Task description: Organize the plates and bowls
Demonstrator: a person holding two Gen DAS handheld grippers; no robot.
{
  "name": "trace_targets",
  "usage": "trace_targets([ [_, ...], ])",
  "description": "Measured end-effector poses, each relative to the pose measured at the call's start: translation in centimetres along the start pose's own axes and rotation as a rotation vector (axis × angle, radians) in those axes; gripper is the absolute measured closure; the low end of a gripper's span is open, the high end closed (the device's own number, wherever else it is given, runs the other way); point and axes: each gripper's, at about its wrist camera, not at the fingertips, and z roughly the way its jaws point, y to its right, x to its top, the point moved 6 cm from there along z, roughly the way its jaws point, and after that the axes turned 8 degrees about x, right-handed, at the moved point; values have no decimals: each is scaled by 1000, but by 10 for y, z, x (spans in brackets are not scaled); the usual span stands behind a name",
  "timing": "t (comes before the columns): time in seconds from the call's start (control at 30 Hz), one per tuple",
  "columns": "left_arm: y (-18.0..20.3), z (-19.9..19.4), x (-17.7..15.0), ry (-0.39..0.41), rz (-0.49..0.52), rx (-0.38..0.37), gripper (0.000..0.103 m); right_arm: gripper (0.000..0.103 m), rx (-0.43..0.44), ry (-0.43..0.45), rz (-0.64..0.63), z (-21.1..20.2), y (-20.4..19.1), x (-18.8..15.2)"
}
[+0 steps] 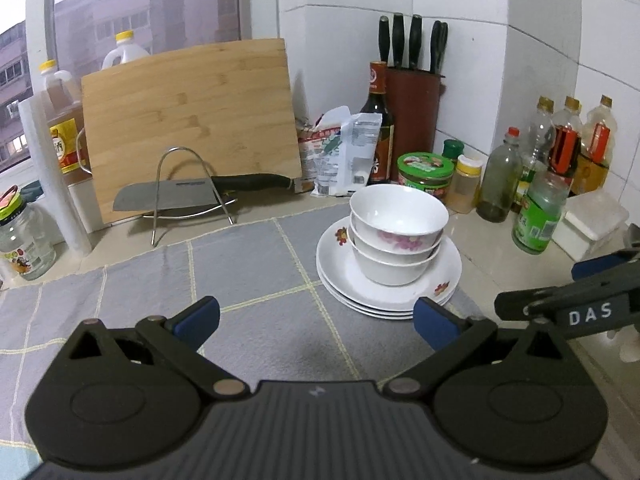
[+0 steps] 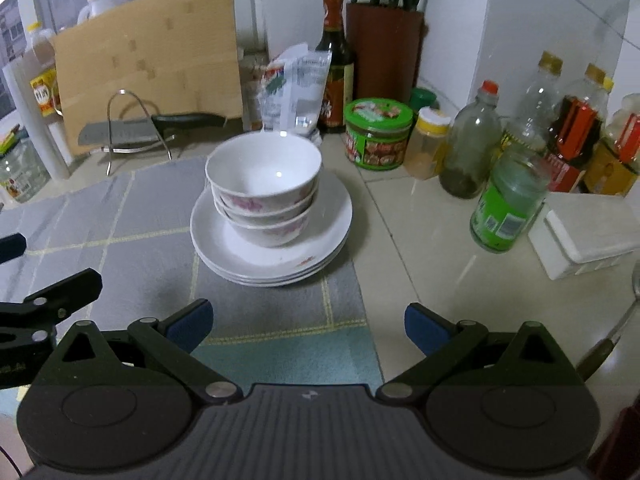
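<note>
Bowls sit nested on stacked plates, ahead of both jaws. Left gripper and right gripper released, empty. Task appears complete.

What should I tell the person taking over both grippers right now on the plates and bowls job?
Left gripper: open, empty, short of the dishes.
Right gripper: open, empty, facing the stack.
Three bowls sit nested on the stacked plates, at the right edge of the grey mat.
Done: dishes look gathered into one pile.
Left: possibly nothing; check whether the pile needs moving.
</note>
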Motion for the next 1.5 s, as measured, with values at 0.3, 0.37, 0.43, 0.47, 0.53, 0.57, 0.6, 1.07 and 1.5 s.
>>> trace_targets([
  [0.3,2,-5,2,-13,-3,11,1,0,-4,36,-8,-14,-3,2],
  [0.37,2,-5,2,-18,-4,14,1,0,-7,40,-13,-16,-3,2],
  [0.43,2,-5,3,-16,-10,16,1,0,-4,43,-10,-17,-3,2],
  [0.47,2,-6,3,-16,-12,16,1,0,-3,45,-8,-18,-3,2],
  [0.53,2,-6,3,-16,-14,15,1,0,-5,51,-9,-19,-3,3],
  [0.57,2,-7,3,-12,-15,15,1,0,-5,53,-9,-20,-3,3],
  [0.6,2,-8,3,-11,-16,14,1,0,-4,55,-7,-21,-3,3],
  [1.07,0,-12,6,0,-23,26,1,0,-2,70,-3,-26,-6,4],
  [1.5,-2,-11,7,0,-22,30,1,0,-8,73,-7,-26,-7,5],
])
